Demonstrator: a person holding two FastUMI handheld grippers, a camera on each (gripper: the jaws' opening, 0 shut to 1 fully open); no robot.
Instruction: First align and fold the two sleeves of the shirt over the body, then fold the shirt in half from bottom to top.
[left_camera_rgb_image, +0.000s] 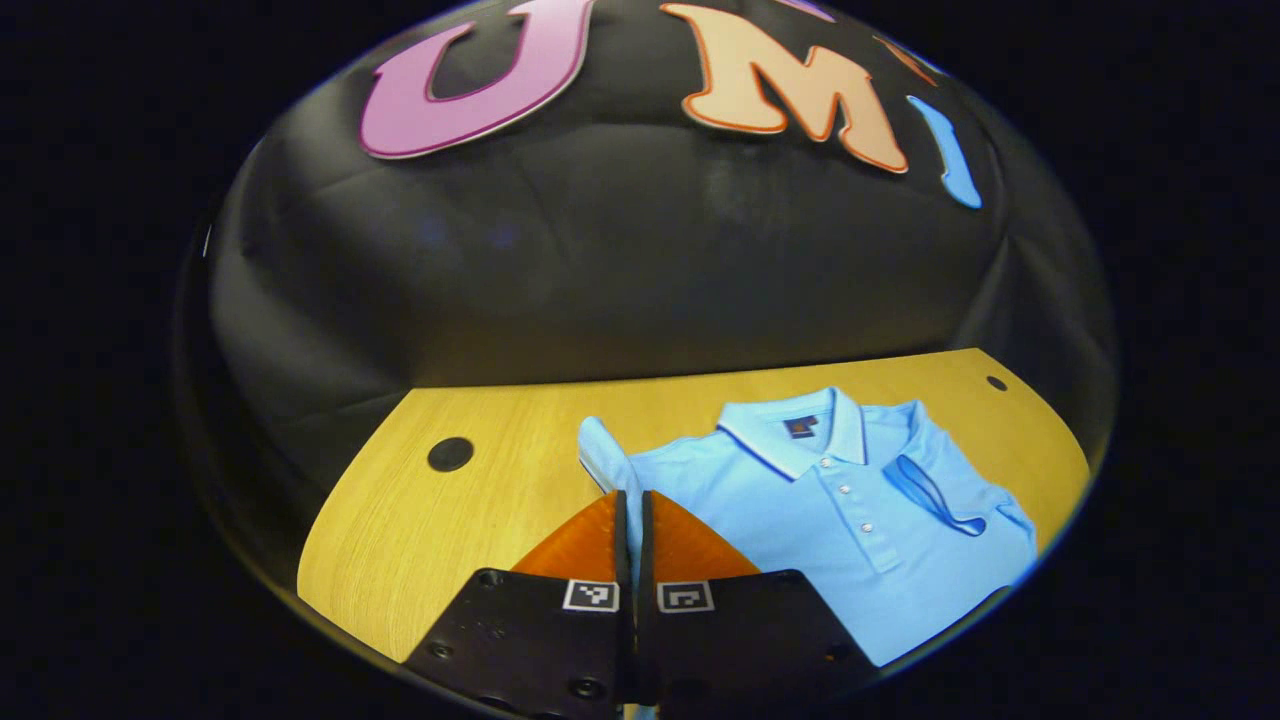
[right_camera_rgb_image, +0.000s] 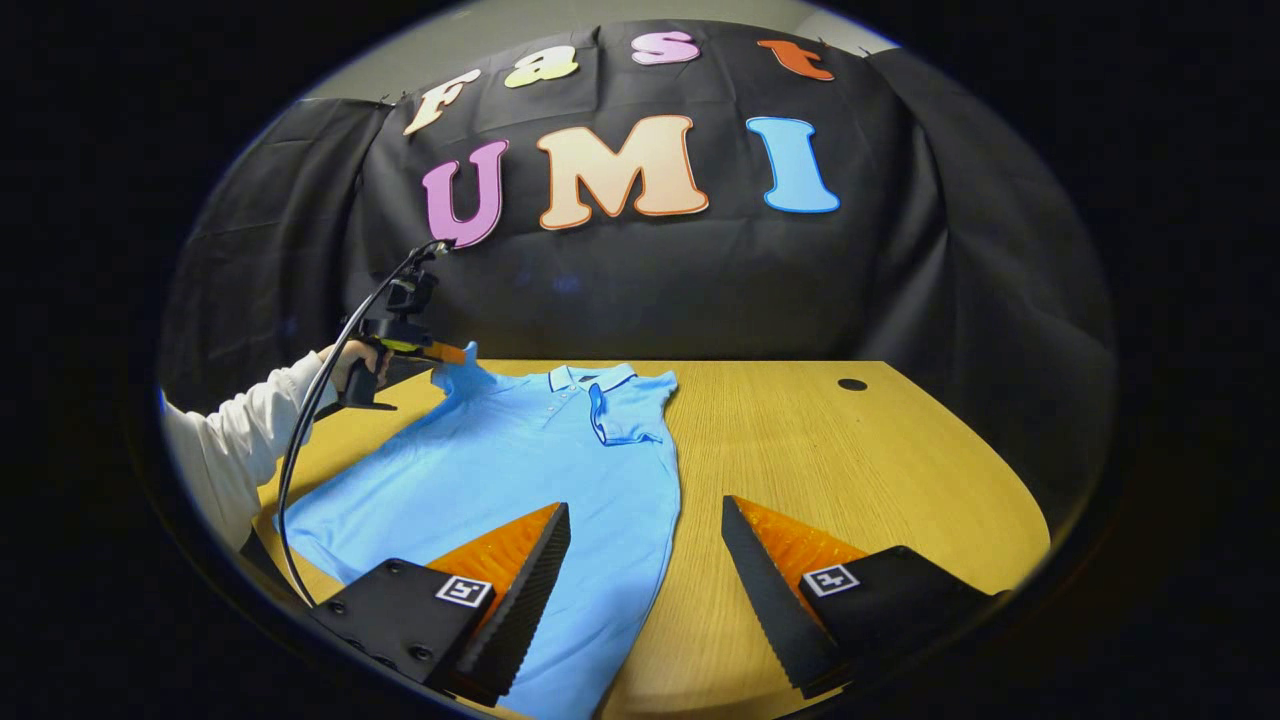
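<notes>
One sleeve is in play right now: the shirt lies face up on the counter, collar toward the far edge, hem toward the near edge, and the sleeve on its other side already sits folded over the chest. The left gripper has its fingers pressed together on the remaining sleeve, lifting its tip just off the counter near the far left corner; the right gripper view shows the same thing, a hand in a pale sleeve holding that gripper up at the shirt's shoulder.

To do this fold well, I'd say carry the pinched sleeve across toward the button placket, keeping it low so the body doesn't drag, and lay its edge level with the folded one so both match. Let go only once the cloth lies flat.

Meanwhile the right gripper hovers over the near edge, fingers spread wide and holding nothing, one above the hem, one above bare wood. Well placed, I reckon, to press the body down if it creeps.
</notes>
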